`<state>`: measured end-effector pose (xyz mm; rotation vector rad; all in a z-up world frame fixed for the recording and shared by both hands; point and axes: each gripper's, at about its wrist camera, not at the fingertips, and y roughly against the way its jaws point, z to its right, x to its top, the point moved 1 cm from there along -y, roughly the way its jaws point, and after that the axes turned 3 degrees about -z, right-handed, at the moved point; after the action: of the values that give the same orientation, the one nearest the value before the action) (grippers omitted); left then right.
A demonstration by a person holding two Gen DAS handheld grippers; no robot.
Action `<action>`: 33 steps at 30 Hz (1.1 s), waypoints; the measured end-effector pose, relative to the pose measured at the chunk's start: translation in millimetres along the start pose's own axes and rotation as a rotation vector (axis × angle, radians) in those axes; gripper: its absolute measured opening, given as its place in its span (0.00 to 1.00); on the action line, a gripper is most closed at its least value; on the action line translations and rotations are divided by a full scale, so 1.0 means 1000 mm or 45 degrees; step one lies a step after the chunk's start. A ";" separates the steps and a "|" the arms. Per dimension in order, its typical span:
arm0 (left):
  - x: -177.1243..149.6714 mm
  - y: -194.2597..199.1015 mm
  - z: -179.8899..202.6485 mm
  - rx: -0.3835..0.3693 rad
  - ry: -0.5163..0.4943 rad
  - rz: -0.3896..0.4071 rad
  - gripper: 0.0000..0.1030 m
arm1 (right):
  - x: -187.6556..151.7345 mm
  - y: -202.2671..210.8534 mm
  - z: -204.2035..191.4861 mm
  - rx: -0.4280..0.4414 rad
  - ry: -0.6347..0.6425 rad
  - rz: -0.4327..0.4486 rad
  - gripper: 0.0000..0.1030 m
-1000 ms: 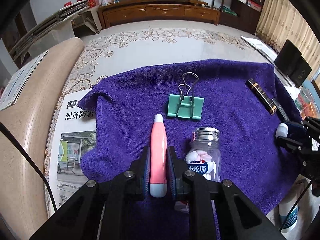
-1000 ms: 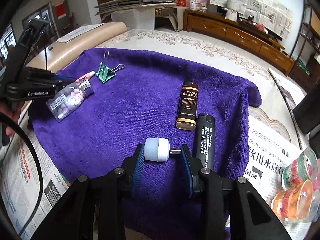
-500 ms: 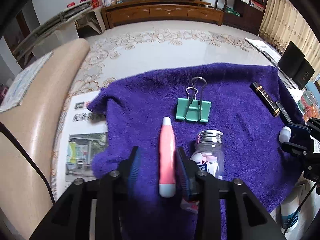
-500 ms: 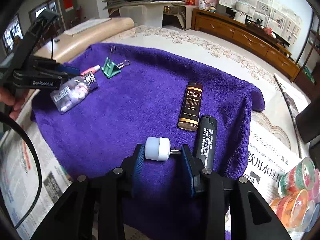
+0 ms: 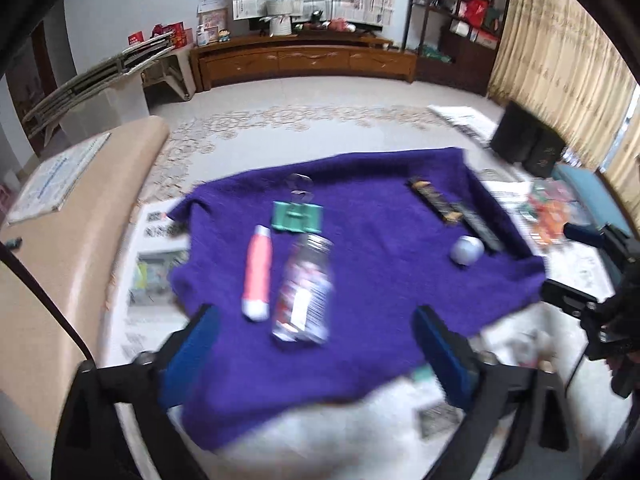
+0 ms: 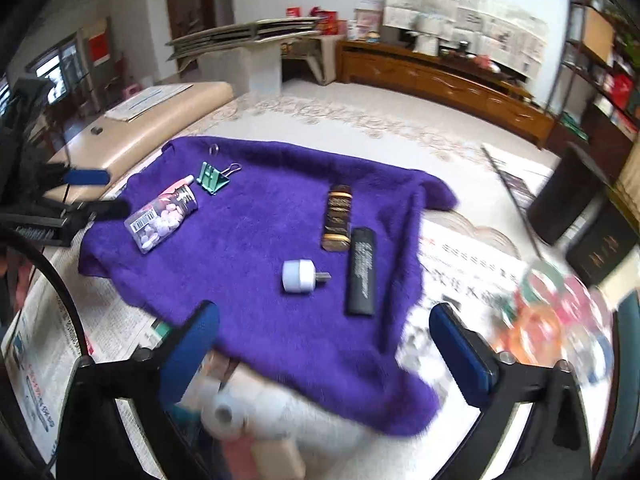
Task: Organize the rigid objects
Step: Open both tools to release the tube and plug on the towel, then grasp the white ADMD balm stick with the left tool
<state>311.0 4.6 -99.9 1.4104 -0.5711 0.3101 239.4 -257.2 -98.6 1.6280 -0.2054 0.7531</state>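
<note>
A purple towel (image 5: 372, 240) (image 6: 256, 240) carries the objects. On its left lie a pink tube (image 5: 258, 272) (image 6: 180, 184), a clear jar of pills (image 5: 306, 286) (image 6: 162, 220) on its side and a green binder clip (image 5: 298, 216) (image 6: 212, 178). On its right lie a white USB lamp (image 5: 466, 250) (image 6: 300, 276), a brown bar (image 5: 434, 200) (image 6: 338, 218) and a black bar (image 5: 478, 228) (image 6: 362, 276). My left gripper (image 5: 316, 344) is open and empty, raised above the towel's near edge. My right gripper (image 6: 324, 344) is open and empty, raised behind the lamp.
Newspapers (image 6: 48, 340) cover the table around the towel. Coloured tape rolls (image 6: 556, 312) lie at the right. A roll and a box (image 6: 240, 412) sit below the right gripper. A beige bench (image 5: 60, 220) runs along the left.
Both grippers opened wide and pulled back and up. The pink tube and the white lamp now lie released on the towel. The jar lies on its side.
</note>
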 end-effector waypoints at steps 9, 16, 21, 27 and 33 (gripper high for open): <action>-0.056 0.011 0.058 -0.118 0.098 -0.026 1.00 | -0.069 0.049 0.029 -0.090 -0.193 -0.016 1.00; -0.072 -0.011 0.099 -0.099 0.106 -0.069 1.00 | -0.129 0.069 0.055 -0.076 -0.379 0.061 1.00; -0.074 -0.024 0.110 -0.023 0.104 -0.080 1.00 | -0.142 0.071 0.071 -0.139 -0.410 0.036 1.00; -0.075 -0.036 0.113 0.029 0.114 -0.084 1.00 | -0.147 0.074 0.077 -0.133 -0.414 0.034 1.00; -0.071 -0.047 0.110 0.062 0.119 -0.108 0.99 | -0.149 0.074 0.071 -0.083 -0.386 0.024 1.00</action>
<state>256.2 -101.0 -171.5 1.4551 -0.4285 0.3226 110.5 -381.3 -124.7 1.6746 -0.4577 0.5048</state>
